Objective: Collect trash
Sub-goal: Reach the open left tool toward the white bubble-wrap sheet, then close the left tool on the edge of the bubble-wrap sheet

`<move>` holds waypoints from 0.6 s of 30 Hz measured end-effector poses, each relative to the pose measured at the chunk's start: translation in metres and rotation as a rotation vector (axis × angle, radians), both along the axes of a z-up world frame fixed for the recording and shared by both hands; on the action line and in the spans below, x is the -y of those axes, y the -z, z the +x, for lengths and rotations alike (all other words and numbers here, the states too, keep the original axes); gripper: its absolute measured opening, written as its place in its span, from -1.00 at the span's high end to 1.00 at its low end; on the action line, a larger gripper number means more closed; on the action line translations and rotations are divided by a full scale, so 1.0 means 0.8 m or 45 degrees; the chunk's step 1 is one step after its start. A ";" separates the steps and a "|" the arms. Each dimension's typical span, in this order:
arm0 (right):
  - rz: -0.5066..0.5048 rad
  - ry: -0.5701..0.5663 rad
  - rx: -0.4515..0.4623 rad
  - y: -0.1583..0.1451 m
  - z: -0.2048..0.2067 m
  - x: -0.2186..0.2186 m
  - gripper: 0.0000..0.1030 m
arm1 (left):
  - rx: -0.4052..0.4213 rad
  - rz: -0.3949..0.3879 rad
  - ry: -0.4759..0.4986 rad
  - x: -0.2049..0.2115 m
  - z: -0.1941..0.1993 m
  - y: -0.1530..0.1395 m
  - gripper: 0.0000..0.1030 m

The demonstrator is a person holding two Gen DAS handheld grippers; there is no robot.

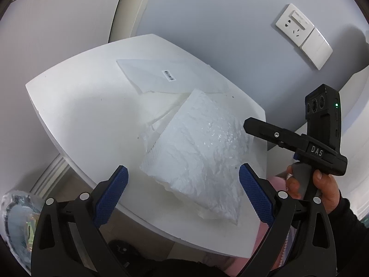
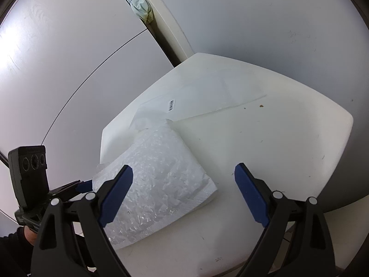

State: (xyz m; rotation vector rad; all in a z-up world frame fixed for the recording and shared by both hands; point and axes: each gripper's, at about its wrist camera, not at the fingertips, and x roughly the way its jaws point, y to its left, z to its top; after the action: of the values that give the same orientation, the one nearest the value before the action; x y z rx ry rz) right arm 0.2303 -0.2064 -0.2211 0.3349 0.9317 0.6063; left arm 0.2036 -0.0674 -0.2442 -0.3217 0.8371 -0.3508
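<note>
A crumpled white bubble-wrap pouch (image 1: 198, 152) lies on the small white table (image 1: 76, 106); it also shows in the right wrist view (image 2: 159, 175). Behind it lies a flat clear plastic bag with a barcode sticker (image 1: 159, 76), seen too in the right wrist view (image 2: 196, 99). My left gripper (image 1: 183, 184) is open, its blue pads either side of the pouch's near end, just above it. My right gripper (image 2: 183, 182) is open above the pouch's right edge. The right gripper shows in the left wrist view (image 1: 251, 124), beside the pouch's right side.
A grey wall with a socket and switch (image 1: 304, 34) stands behind the table. A white cabinet door (image 2: 69, 57) is to the left. A clear plastic bag with rubbish (image 1: 16, 221) hangs low at the left. Crumbs (image 2: 261, 106) lie on the table.
</note>
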 end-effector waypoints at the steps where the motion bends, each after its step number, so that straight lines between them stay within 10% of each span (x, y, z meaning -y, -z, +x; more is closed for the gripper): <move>1: -0.004 -0.004 -0.001 0.000 -0.001 0.000 -0.56 | 0.002 -0.006 -0.003 -0.001 0.000 0.000 -0.82; 18: -0.002 -0.058 0.014 0.005 -0.015 -0.017 -0.11 | 0.014 -0.061 -0.018 0.000 0.003 0.006 -0.14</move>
State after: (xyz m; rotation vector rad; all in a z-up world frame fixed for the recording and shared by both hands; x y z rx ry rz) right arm 0.2183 -0.1930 -0.2250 0.3094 0.9315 0.6485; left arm 0.2060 -0.0677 -0.2493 -0.3696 0.8165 -0.3596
